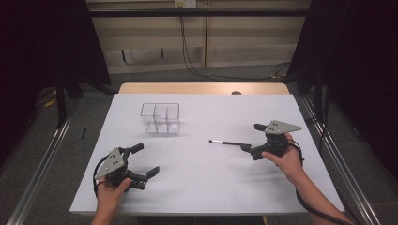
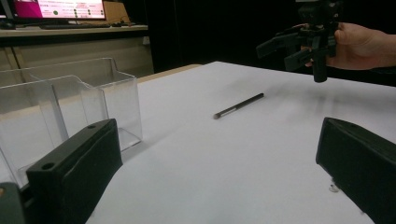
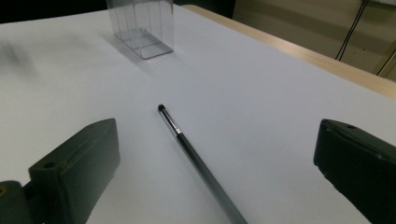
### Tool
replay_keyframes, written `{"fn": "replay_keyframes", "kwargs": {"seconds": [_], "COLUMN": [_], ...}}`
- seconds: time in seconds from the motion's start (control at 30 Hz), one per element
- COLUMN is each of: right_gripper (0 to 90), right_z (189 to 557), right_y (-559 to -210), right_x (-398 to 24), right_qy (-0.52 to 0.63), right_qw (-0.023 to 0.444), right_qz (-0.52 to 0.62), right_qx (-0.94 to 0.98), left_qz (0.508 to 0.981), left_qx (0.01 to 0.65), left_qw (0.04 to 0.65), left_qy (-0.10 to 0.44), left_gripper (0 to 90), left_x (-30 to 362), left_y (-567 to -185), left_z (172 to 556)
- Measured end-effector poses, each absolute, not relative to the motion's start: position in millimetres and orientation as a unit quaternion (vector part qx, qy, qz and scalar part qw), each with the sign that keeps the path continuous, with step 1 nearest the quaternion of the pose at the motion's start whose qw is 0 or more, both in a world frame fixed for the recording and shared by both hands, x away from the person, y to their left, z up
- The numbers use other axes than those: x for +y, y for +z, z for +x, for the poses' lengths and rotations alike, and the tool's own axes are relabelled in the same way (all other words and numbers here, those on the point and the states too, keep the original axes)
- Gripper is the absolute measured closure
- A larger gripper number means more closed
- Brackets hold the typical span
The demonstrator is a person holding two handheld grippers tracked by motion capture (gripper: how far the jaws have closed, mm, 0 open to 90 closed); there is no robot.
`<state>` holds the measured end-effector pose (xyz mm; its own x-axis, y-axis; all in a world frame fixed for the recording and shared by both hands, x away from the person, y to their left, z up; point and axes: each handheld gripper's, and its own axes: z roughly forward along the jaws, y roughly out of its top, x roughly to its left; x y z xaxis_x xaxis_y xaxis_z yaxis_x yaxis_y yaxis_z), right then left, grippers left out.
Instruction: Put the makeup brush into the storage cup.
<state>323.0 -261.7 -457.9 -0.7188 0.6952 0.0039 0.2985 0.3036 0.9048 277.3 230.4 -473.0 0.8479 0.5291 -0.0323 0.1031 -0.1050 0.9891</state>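
A thin black pen-like stick [image 1: 226, 142] with a silver band near its tip lies on the white table cover [image 1: 206, 187], right of centre. My right gripper [image 1: 252, 137] is open just beyond the stick's right end, one jaw on each side of its line. In the right gripper view the stick [image 3: 196, 161] runs up between the wide-apart jaws of the right gripper [image 3: 219, 140]. My left gripper [image 1: 145, 160] is open near the front left, holding nothing. A clear plastic organizer [image 1: 160, 118] with compartments stands at the back left. The left gripper view has the organizer [image 2: 70, 102] at its left and the stick [image 2: 238, 106] farther off.
The wooden table edge [image 1: 202, 88] shows beyond the white cover. In the left gripper view the other hand and its gripper [image 2: 303, 44] hover at the upper right. Cables hang against the back wall [image 1: 187, 47]. Metal rails run along both sides of the table.
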Motion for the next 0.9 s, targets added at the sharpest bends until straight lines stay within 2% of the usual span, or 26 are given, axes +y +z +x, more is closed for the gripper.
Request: {"fn": "replay_keyframes", "kwargs": {"seconds": [0.9], "right_gripper": [2.4], "right_z": [354.7], "right_y": [-449.1], "right_x": [-248.5], "right_qy": [0.342], "right_qw": [0.125], "right_qz": [0.301], "right_qx": [0.881], "left_qz": [0.733], "left_qx": [0.213], "left_qw": [0.624], "left_qy": [0.166], "left_gripper": [0.0], "left_x": [229.7], "left_y": [-473.6], "left_z": [277.7]}}
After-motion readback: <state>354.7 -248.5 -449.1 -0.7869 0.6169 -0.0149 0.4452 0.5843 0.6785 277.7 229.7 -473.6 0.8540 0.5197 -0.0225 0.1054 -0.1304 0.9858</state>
